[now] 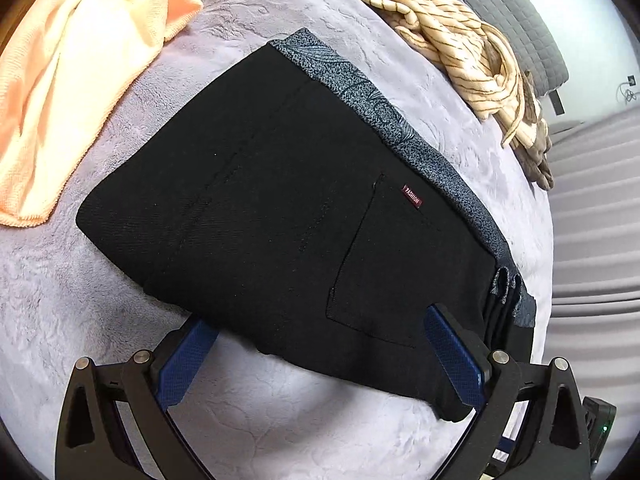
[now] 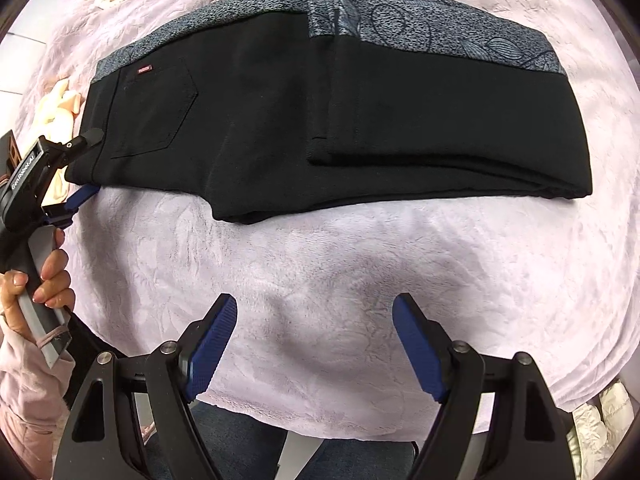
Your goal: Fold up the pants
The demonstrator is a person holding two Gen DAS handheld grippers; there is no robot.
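Observation:
Black pants (image 1: 280, 200) with a grey patterned side band (image 1: 400, 128) lie folded on the lilac blanket (image 2: 320, 260), their legs doubled back over the upper part. In the right wrist view the pants (image 2: 320, 120) stretch across the top, with the back pocket and a small red label (image 2: 145, 69) at the left. My left gripper (image 1: 320, 316) stands wide open at that waist end. One finger (image 1: 452, 352) rests over the fabric and the other (image 1: 188, 360) sits at the near edge, with neither pad pressing. The left gripper (image 2: 94, 162) also shows from outside. My right gripper (image 2: 315, 300) hangs open above bare blanket, short of the pants.
A peach towel (image 1: 80, 60) lies crumpled at the far left and a cream striped garment (image 1: 440, 32) at the far right. A person's hand (image 2: 48, 280) holds the left gripper's handle. The blanket's front edge runs just below the right gripper, with jeans-clad legs (image 2: 240, 440) beyond it.

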